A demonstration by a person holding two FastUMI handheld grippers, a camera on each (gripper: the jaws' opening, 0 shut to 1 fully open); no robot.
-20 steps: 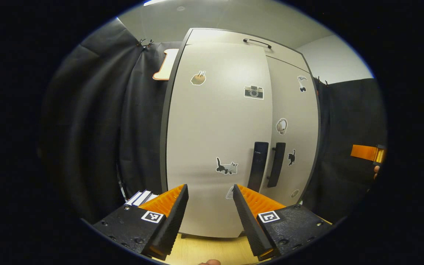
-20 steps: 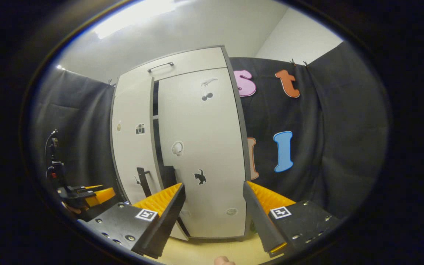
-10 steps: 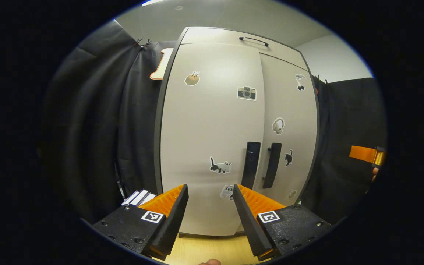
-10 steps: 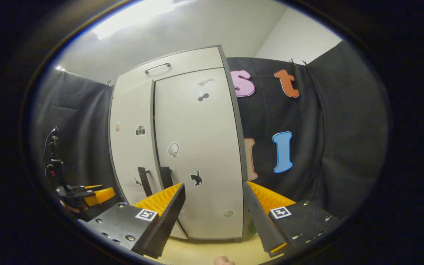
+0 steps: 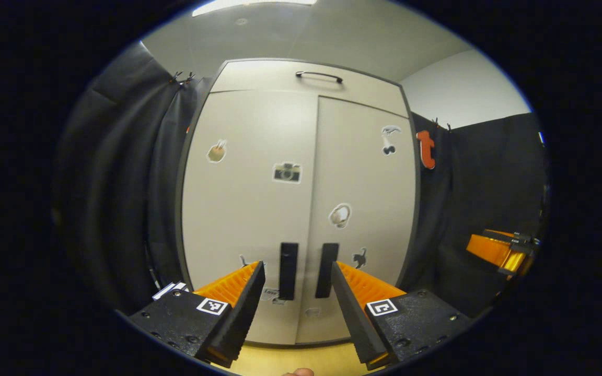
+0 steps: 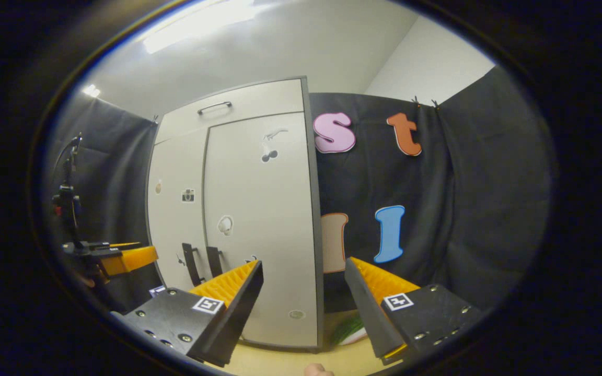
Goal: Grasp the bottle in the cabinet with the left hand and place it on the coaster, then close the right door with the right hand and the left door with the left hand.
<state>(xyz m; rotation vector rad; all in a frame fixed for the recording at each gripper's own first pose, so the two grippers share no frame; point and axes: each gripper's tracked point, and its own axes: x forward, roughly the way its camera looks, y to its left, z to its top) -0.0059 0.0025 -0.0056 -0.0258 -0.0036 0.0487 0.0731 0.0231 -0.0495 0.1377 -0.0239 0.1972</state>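
Pale grey laminate covered the tall two-door cabinet point(image 5: 301, 209) in front of us, and in the left gripper view both of its doors sat flush, the left door point(image 5: 249, 209) meeting the right door point(image 5: 363, 209) along a thin seam with the two black bar handles point(image 5: 306, 270) side by side near the bottom. Our left claw point(image 5: 296, 303) hung before those handles with its fingers apart and nothing between them, clear of the door as far as we could tell. Our right claw point(image 6: 303, 303) was likewise spread and empty, off to the right side of the cabinet near the black cloth wall point(image 6: 437, 209). The bottle we could not make out for certain; in the right gripper view a green and white shape point(image 6: 350, 330) lay low on the light wooden surface point(image 6: 280, 360) just right of the cabinet's corner, possibly the bottle on its coaster, though too little of it showed to say. We judged the task finished or nearly so, with both doors shut and nothing left but to draw back.
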